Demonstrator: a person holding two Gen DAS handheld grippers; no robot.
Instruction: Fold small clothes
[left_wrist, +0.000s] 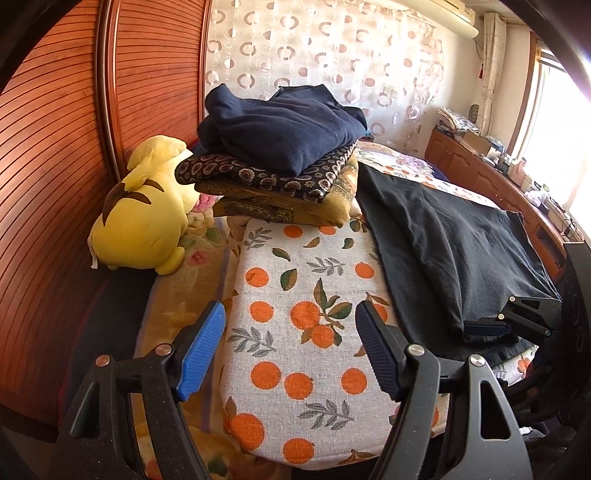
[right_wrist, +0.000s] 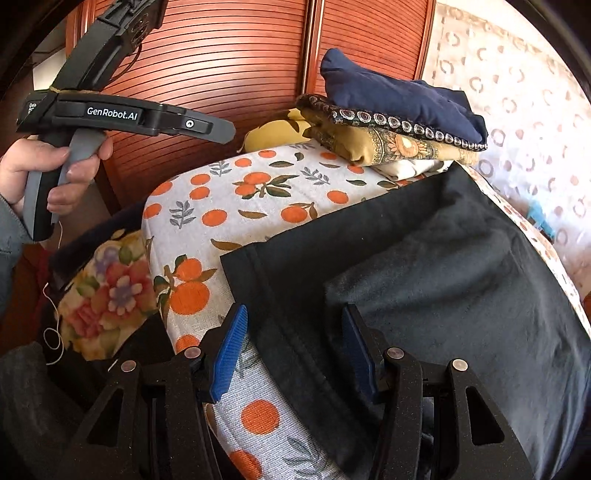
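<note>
A black garment (left_wrist: 458, 236) lies flat along the right side of the orange-print board cover (left_wrist: 291, 295); it also shows in the right wrist view (right_wrist: 424, 266). My left gripper (left_wrist: 291, 347) is open and empty, above the bare board cover left of the garment. My right gripper (right_wrist: 295, 350) is open, its jaws standing on either side of the garment's near hemmed edge; it also shows at the garment's near corner in the left wrist view (left_wrist: 491, 326). A pile of folded clothes (left_wrist: 280, 155) with a navy piece on top sits at the board's far end.
A yellow plush toy (left_wrist: 144, 206) lies left of the pile against the slatted wooden wardrobe (left_wrist: 55, 147). A floral blanket (right_wrist: 107, 291) lies under the board. A wooden cabinet (left_wrist: 491, 173) with clutter runs under the window at right. The left handheld gripper body (right_wrist: 110, 114) hovers at upper left.
</note>
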